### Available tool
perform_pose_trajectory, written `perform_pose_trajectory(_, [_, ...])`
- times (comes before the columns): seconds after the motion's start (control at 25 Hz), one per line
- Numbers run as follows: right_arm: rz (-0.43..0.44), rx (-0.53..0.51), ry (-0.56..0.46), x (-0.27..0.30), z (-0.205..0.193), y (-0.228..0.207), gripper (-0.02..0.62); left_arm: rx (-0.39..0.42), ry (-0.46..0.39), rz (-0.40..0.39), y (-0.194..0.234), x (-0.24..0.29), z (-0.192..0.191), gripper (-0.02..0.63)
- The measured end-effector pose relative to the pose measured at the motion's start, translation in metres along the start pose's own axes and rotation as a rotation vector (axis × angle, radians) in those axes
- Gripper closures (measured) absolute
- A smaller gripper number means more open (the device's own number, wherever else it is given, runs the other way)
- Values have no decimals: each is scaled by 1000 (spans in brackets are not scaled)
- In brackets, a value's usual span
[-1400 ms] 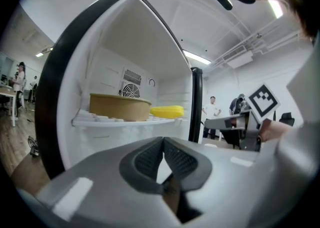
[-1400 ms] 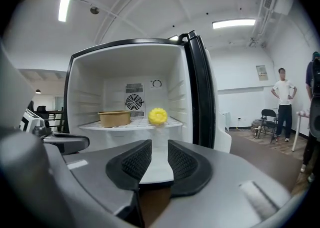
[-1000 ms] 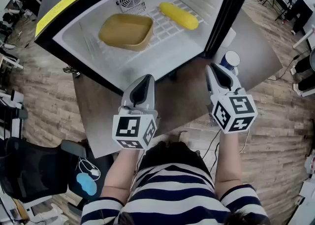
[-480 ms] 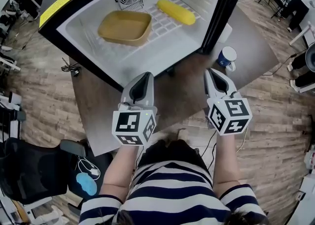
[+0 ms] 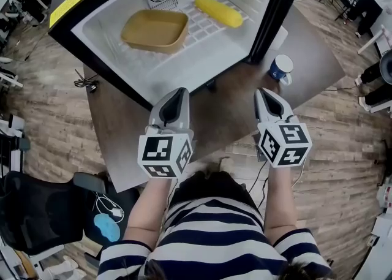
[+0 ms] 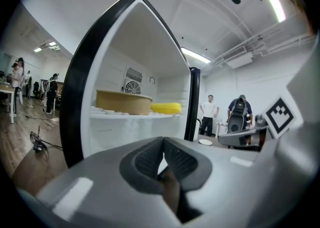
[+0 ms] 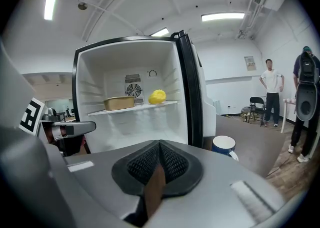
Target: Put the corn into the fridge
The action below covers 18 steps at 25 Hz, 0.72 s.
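The yellow corn (image 5: 219,11) lies on the white wire shelf (image 5: 202,37) inside the open fridge, right of a tan bowl (image 5: 155,29). The left gripper view shows the corn (image 6: 166,107) behind the bowl (image 6: 123,102). In the right gripper view the corn (image 7: 158,96) is end-on beside the bowl (image 7: 119,103). My left gripper (image 5: 179,92) and right gripper (image 5: 264,92) hover side by side over the brown table (image 5: 122,138), in front of the fridge. Both are shut with nothing held: left gripper (image 6: 163,142), right gripper (image 7: 160,144).
A blue and white mug (image 5: 282,68) stands on the table just beyond my right gripper, by the fridge's black door edge (image 5: 275,15); the right gripper view shows the mug (image 7: 223,145) too. People stand far off in the room. An office chair (image 5: 37,211) is at the lower left.
My right gripper has drawn back a little from the fridge and the mug, toward the person. The left gripper has hardly moved. The corn stays on the shelf.
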State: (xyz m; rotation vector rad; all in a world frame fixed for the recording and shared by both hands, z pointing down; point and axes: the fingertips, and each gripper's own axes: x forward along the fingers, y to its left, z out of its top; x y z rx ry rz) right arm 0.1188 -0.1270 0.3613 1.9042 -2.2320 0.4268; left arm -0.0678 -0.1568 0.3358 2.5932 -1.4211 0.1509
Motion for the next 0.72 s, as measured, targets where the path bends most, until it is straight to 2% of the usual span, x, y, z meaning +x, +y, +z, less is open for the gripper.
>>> perform_pose_trajectory(0.72, [41, 5, 5, 2, 1, 9, 598, 1, 9, 5, 4, -5, -4, 606])
